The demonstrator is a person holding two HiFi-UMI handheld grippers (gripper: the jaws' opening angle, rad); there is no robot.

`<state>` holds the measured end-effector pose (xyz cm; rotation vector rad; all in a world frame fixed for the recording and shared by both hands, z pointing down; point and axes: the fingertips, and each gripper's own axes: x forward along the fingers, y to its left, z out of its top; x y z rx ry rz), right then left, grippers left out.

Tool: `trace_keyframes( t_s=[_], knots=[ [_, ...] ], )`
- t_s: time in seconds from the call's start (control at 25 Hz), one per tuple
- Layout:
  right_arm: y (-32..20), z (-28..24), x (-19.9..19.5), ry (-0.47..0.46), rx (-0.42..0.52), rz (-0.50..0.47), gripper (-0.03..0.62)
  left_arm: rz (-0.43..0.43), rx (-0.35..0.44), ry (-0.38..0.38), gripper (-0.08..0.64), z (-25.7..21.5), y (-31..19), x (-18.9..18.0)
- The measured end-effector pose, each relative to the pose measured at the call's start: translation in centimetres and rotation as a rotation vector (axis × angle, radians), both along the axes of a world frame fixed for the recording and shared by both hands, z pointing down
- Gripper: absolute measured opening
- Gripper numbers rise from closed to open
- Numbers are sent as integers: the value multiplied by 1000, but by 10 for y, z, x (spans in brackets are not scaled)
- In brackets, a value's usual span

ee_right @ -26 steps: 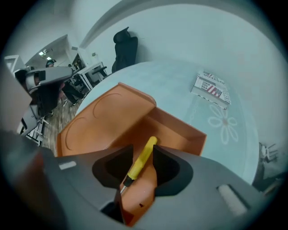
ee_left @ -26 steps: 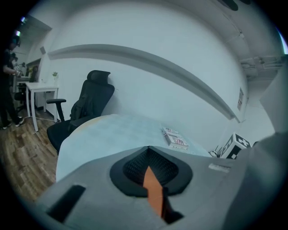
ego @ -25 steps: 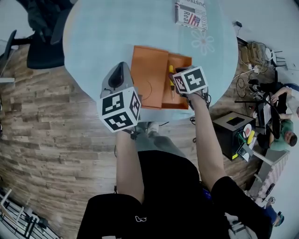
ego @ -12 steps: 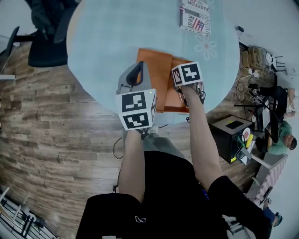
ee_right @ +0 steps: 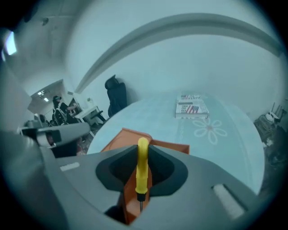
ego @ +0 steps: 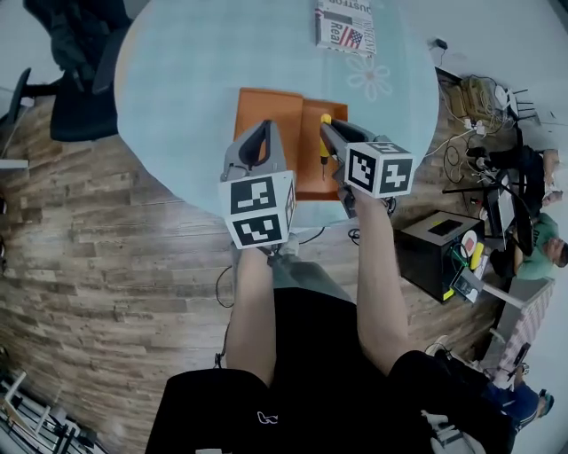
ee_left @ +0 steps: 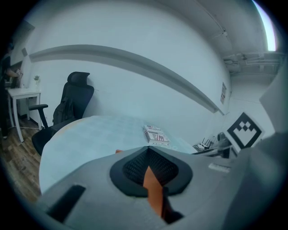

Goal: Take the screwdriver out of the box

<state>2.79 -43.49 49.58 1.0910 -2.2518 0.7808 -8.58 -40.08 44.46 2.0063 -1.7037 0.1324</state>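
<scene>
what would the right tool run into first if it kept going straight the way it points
Most likely the orange box, lying open just beyond the right tool, whose jaws are closing with the yellow screwdriver between them. Depth is hard to judge.

A magazine [ego: 344, 27] lies on the round table [ego: 186, 89], a black office chair [ego: 80, 106] beside it

The printed booklet [ego: 344, 27] at the far edge of the tabletop [ego: 195, 89] shows a header ending in "USTOM". Below it, red letters "Rea" stand beside a stars-and-stripes picture. Nothing else is legible.
</scene>
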Motion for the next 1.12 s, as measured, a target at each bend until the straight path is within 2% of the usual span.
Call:
trace_keyframes(
  t_s=[0.28,0.56,0.68,0.88,1.12],
  knots=[
    [40,-99,21,-176,312,-56,84,15,93,-30,3,-39,34,47],
    [105,-170,71,-283,508,-92,84,42,231,-89,3,-101,93,97],
    [120,-203,83,-329,589,-89,84,36,306,-133,3,-136,109,102],
    [132,-232,94,-373,659,-94,84,-5,377,-171,3,-168,126,99],
    [140,-241,93,-407,681,-112,84,-36,397,-199,3,-177,143,92]
  ],
)
